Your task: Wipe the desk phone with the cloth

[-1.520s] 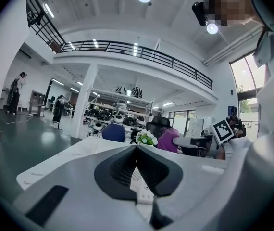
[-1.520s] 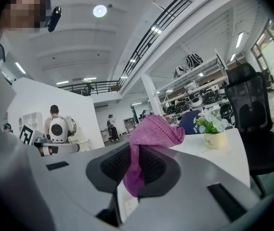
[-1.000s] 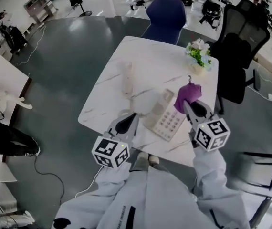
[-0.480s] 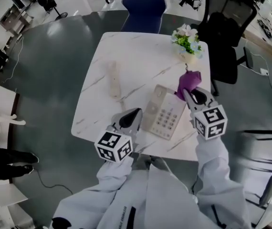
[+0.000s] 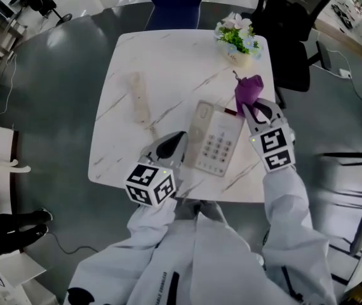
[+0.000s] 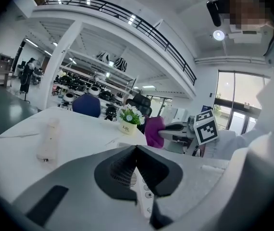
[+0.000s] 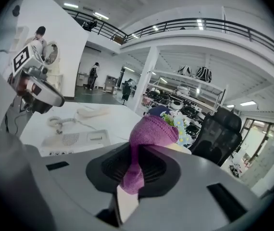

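Observation:
The desk phone base [image 5: 216, 138] lies on the white marble table [image 5: 168, 62], its keypad facing up. Its handset [image 5: 140, 97] lies apart on the table to the left, joined by a coiled cord [image 7: 60, 121]. My right gripper [image 5: 251, 107] is shut on a purple cloth [image 5: 249, 89], which it holds just past the phone's far right corner. The cloth [image 7: 149, 138] bulges out beyond the jaws. My left gripper [image 5: 180, 138] is shut and empty at the phone's near left edge, with the keypad [image 6: 144, 196] just under its jaws.
A small pot of flowers [image 5: 235, 37] stands at the table's far right corner, just beyond the cloth. A blue chair [image 5: 174, 2] and a black office chair [image 5: 289, 30] stand at the far side. Grey floor surrounds the table.
The head view has shifted, so the table sits higher and more to the left in the frame. Both grippers keep nearly the same places beside the phone, and the cloth stays gripped.

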